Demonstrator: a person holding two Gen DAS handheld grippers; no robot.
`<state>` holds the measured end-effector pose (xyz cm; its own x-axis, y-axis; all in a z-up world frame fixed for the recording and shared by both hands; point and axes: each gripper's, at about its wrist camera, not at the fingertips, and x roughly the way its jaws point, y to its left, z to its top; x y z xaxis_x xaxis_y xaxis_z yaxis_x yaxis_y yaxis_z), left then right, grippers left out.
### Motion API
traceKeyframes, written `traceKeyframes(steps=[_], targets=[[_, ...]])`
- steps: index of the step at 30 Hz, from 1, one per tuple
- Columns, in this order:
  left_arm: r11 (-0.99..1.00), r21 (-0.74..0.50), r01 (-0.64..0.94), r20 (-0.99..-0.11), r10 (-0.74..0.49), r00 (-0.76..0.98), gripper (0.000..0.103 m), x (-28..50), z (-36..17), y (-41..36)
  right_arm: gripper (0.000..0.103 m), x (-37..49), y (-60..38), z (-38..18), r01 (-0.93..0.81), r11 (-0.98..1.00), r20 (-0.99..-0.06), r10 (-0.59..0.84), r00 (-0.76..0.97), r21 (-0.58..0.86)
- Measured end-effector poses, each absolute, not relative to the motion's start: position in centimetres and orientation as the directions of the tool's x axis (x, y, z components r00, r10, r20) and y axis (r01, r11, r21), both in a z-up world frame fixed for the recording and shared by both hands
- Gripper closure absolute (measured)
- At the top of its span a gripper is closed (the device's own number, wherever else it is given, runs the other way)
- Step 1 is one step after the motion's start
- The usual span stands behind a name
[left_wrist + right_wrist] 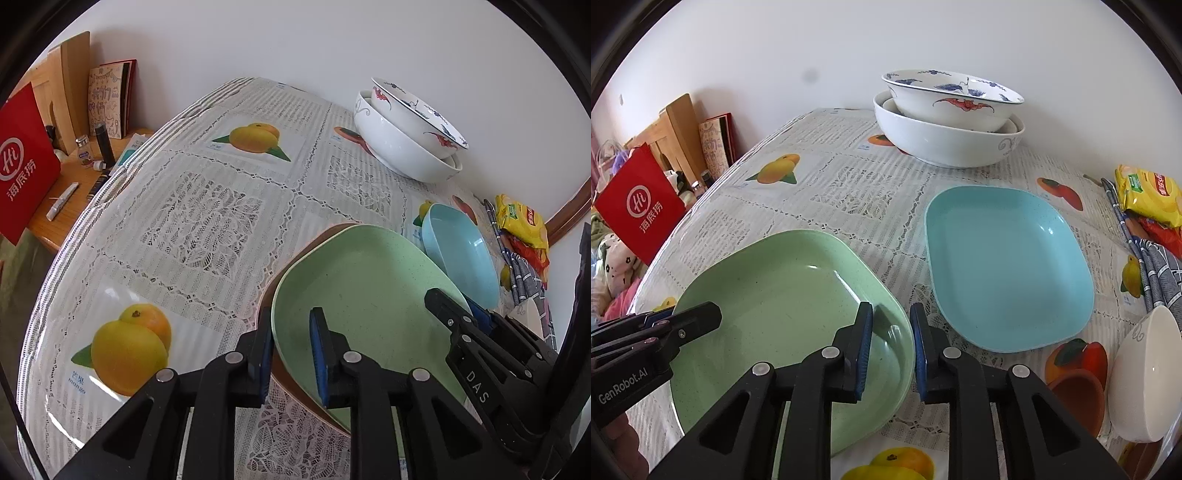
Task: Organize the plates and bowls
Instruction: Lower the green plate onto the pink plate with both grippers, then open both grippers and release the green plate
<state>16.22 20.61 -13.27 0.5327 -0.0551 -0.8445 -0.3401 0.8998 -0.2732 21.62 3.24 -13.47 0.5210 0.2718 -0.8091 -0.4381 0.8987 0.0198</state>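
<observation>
- While the green plate point(783, 306) lay on the near left of the counter point(849, 192), both claws were working at its rim.
- Left claw point(291, 350) straddled the plate's left edge, one blue pad outside the rim and one inside, with a gap showing between pad and rim; the fingers stood spread, not pinching.
- Right claw point(891, 350) straddled the plate's right edge the same way, one pad over the plate and one beyond the rim; its fingers also stood apart.
- Just to the right of the green plate, close but apart, sat the blue plate point(1008, 266), flat on the lace cloth.
- Far across the counter, against the wall, a painted bowl point(951, 98) sat nested and tilted inside a large white bowl point(945, 142).
- At the near right edge a small white bowl point(1145, 373) lay tipped on its side.
- A yellow snack packet point(1148, 195) lay at the right edge, and a red bag point(641, 206) stood off the left side.
</observation>
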Motion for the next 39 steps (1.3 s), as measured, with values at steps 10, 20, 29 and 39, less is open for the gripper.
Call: traceKeyframes(steps=[10, 20, 29, 39], targets=[[0.922, -0.231, -0.311, -0.824, -0.016, 0.566, 0.051, 15.2, -11.1, 19.5, 0.066, 20.7, 2.5, -12.0, -0.438, 0.897, -0.785, 0.308, 0.537, 0.052], [0.935, -0.209, -0.286, -0.813, -0.004, 0.582, 0.051, 14.7, -9.4, 17.6, 0.059, 19.1, -0.5, -10.4, -0.406, 0.912, -0.772, 0.301, 0.56, 0.06], [0.949, -0.205, -0.24, -0.792, -0.017, 0.61, 0.051, 14.9, -7.7, 14.5, 0.049, 18.3, -6.2, -8.5, -0.325, 0.943, -0.748, 0.264, 0.609, 0.068], [0.953, -0.226, -0.203, -0.782, -0.053, 0.622, 0.051, 17.1, -7.5, 12.2, 0.048, 19.8, -11.1, -8.6, -0.232, 0.97, -0.754, 0.202, 0.625, 0.068]])
